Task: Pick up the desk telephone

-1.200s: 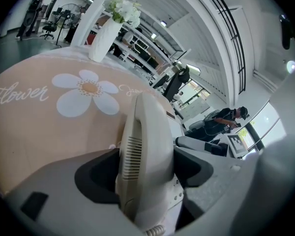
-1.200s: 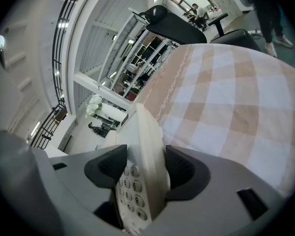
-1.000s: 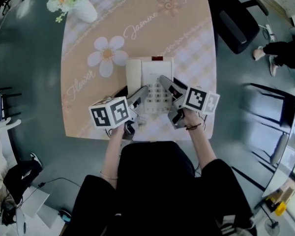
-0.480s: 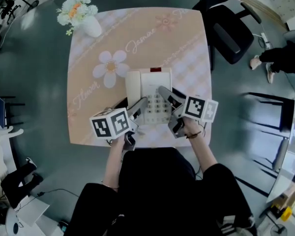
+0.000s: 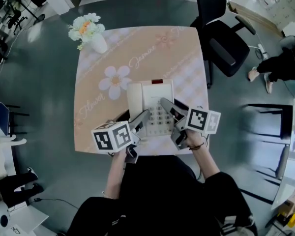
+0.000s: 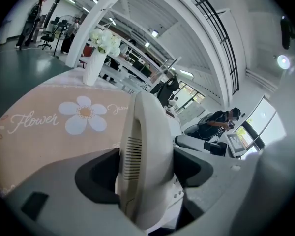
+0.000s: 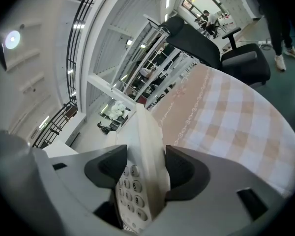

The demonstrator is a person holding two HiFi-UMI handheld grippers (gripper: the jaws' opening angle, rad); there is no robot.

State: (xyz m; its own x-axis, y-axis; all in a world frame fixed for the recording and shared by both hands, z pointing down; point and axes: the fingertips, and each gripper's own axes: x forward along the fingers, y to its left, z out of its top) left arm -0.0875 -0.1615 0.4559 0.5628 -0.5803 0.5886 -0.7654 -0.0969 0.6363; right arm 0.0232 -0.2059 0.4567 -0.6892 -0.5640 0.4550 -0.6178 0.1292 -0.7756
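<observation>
The cream desk telephone (image 5: 152,95) hangs over the near half of the peach flowered table (image 5: 137,53), with its handset on the left and its keypad on the right. My left gripper (image 5: 143,116) is shut on the handset side (image 6: 147,146), jaws pressed on both faces. My right gripper (image 5: 164,103) is shut on the phone's right edge beside the number keys (image 7: 130,191). In the right gripper view the phone body (image 7: 150,146) fills the gap between the jaws. Its underside is hidden.
A white vase of flowers (image 5: 91,31) stands at the table's far left corner. A black office chair (image 5: 221,38) sits past the far right corner, and a person's legs (image 5: 278,65) show at the right. Grey floor surrounds the table.
The head camera has risen, so the table looks smaller and sits lower in view. The phone looks larger against the table, carried upward. Both grips are unchanged.
</observation>
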